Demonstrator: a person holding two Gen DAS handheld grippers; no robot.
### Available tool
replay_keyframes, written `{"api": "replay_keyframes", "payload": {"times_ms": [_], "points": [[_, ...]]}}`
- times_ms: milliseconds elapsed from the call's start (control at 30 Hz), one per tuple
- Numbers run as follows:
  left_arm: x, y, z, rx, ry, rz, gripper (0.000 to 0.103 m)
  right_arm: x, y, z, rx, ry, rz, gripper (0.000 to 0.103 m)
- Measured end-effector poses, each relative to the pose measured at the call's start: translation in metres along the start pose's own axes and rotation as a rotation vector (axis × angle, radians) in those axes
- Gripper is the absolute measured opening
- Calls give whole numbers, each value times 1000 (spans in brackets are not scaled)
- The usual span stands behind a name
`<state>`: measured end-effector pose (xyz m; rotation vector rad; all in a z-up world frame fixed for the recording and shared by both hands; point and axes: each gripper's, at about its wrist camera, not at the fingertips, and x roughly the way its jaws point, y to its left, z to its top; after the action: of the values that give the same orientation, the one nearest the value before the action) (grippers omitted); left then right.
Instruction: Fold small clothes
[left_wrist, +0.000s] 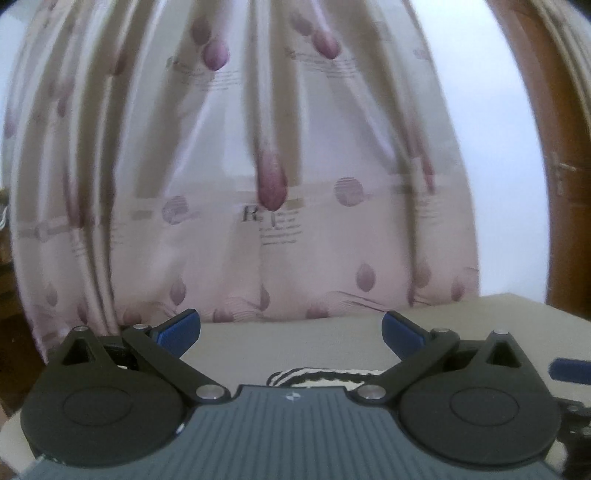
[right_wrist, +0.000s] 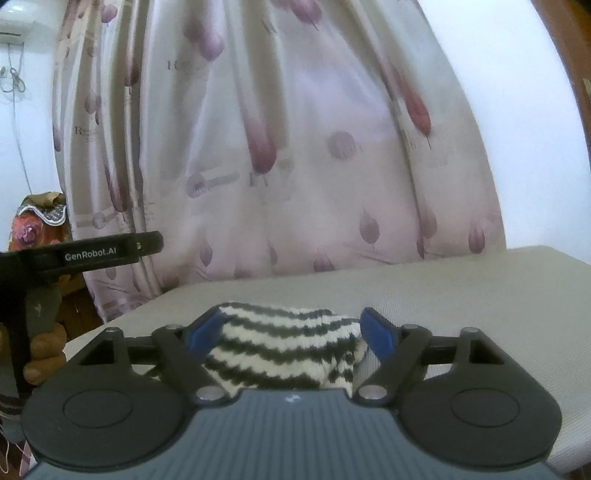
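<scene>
Left gripper (left_wrist: 290, 332) hangs with jaws spread wide and nothing between them above a beige padded table (left_wrist: 295, 347), the striped garment (left_wrist: 317, 376) just peeking out beneath its body. To its right, the right gripper (right_wrist: 291, 332) also stands released, its blue pads (right_wrist: 376, 334) clear of the black-and-white striped knit, which lies bundled on the table near the front edge, directly ahead of the open jaws.

Risk from here, as a judgement: the thick, fuzzy bundle looks springy and may relax out of its fold once let go, and a pad brushing it on the way out could drag a layer askew.

A patterned curtain (right_wrist: 295, 147) hangs behind the far edge.
</scene>
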<state>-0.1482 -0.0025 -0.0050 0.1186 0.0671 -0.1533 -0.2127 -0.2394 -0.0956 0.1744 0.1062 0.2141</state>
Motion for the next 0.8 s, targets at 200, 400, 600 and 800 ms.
{"api": "replay_keyframes", "payload": {"times_ms": [200, 400, 600, 800], "points": [[-11, -4, 3, -28, 11, -53, 103, -8, 7, 0, -39, -6, -56, 83], [-15, -3, 2, -50, 26, -70, 103, -14, 10, 1, -64, -20, -105, 84], [-16, 1, 0, -56, 37, -73, 103, -15, 12, 2, -64, -19, -107, 86], [-13, 2, -4, -66, 61, -96, 103, -14, 15, 1, -72, -11, -107, 87]]}}
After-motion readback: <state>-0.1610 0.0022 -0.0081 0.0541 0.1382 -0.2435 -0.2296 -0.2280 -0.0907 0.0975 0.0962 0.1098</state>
